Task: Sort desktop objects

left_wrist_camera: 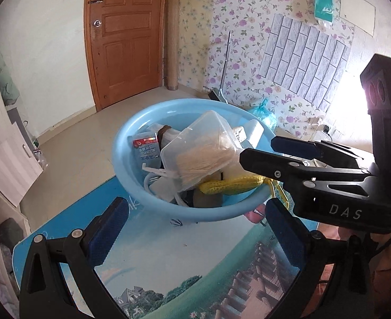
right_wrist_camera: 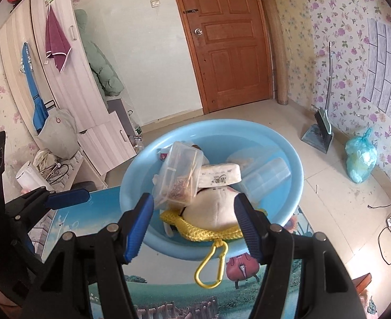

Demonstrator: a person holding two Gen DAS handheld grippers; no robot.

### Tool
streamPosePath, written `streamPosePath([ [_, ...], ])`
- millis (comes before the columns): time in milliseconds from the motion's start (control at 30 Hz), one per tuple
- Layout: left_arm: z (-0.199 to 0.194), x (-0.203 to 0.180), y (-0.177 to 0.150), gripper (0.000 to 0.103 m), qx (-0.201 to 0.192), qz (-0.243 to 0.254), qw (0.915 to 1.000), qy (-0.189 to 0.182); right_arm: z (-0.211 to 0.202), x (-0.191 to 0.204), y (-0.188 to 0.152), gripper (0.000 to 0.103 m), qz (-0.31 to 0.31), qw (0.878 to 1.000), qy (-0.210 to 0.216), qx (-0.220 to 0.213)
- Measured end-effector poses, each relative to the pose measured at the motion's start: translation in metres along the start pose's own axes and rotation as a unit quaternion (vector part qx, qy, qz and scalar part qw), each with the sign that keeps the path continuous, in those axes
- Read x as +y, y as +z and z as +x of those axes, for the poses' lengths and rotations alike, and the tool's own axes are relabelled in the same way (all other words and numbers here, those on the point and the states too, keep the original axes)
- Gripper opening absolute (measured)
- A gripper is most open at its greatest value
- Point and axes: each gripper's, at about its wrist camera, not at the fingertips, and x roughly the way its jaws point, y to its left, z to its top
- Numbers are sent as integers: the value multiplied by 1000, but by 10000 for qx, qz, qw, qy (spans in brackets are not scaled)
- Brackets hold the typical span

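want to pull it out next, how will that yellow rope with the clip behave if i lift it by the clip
The yellow braided rope will probably be floppy: it drapes over the rim of the light blue plastic basin. The yellow metal carabiner clip looks stiff. The rope runs under the white plush toy, so it may drag it.

both claws (left_wrist_camera: 195, 228) (right_wrist_camera: 192, 223) agape, side by side

Count, forward of the right claw (right_wrist_camera: 194, 224):
- basin (right_wrist_camera: 288, 159), light blue: 1
- clear boxes in basin: 2, one with sticks (right_wrist_camera: 180, 175), one beyond it, to the right (right_wrist_camera: 266, 176)
- tissue pack (right_wrist_camera: 220, 176): 1
- plush toy (right_wrist_camera: 216, 207): 1
- yellow cord (right_wrist_camera: 195, 230): 1, with 1 yellow clip (right_wrist_camera: 211, 265)
- red-labelled packet (left_wrist_camera: 146, 148): 1
- claws in view: 2; left claw (left_wrist_camera: 192, 219)
- others in basin: hidden, not counted.
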Motion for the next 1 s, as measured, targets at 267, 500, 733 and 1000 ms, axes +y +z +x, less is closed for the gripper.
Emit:
streamPosePath([
  [267,-36,10,-19,103,-139,-326,9993,139,-19,23,-10,63,-120,9999,-36,-22],
  [500,-60,12,-33,103,-305,-151,9971,681,-32,44,-16,64,-186,9998,53,-106],
  [733,-73,22,-41,103,-382,-363,9956,776,-37,55,-19,64,-390,9992,-11,-103],
  [1000,-82,28,-43,103,-462,-565,9944,762,-40,55,-21,64,-380,9992,-12,-89],
])
